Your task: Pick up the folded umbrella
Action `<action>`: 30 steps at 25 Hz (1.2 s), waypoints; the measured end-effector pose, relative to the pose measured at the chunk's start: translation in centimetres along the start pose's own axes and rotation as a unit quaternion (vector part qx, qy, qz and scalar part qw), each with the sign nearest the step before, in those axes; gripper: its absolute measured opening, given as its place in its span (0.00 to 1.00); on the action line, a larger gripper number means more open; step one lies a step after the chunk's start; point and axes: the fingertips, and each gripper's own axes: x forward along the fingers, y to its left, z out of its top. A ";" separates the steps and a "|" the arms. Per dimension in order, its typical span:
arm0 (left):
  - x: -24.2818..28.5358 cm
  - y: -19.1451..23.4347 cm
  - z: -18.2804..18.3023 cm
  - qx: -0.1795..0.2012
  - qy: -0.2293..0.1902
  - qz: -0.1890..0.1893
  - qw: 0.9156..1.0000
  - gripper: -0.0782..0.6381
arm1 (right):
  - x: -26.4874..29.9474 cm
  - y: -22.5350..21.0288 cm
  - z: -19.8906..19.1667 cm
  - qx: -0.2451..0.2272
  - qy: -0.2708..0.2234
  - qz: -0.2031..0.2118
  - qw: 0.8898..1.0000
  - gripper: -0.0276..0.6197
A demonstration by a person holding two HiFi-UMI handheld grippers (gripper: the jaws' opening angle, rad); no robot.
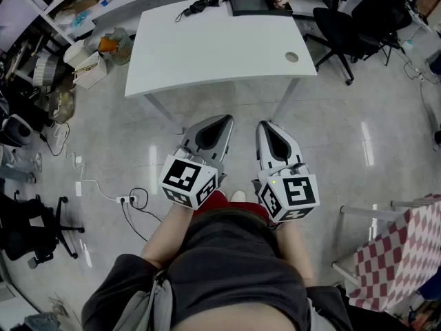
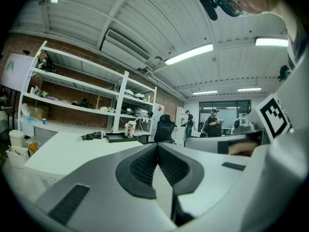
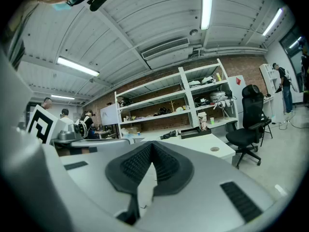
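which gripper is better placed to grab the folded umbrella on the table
Left, probably. The umbrella lies at the far edge of the table, roughly straight ahead of the left gripper; the right gripper sits further aside. Both are shut, empty and far off.

I hold my left hand-held gripper (image 1: 224,121) and my right hand-held gripper (image 1: 264,125) side by side ahead of my waist, close together but apart, both pointing forward and roughly level. Left jaws: closed together, nothing between them. Right jaws: tips likewise met, empty. The left marker cube (image 1: 187,179) and right marker cube (image 1: 289,195) sit at the rear ends. My left forearm (image 1: 164,236) and right forearm (image 1: 295,247) reach out from my sides.
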 end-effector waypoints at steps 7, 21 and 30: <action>0.0 0.0 0.2 -0.005 -0.005 0.015 1.000 0.13 | -0.4 -0.4 0.0 -0.002 0.001 0.006 1.000 0.07; -0.8 1.3 0.3 -0.007 -0.009 0.049 0.999 0.13 | 0.0 -2.4 -1.6 0.023 0.043 -0.012 0.999 0.07; -0.7 3.2 0.9 -0.007 -0.012 0.074 0.997 0.13 | 1.4 -2.5 -0.8 0.023 0.041 -0.001 0.999 0.07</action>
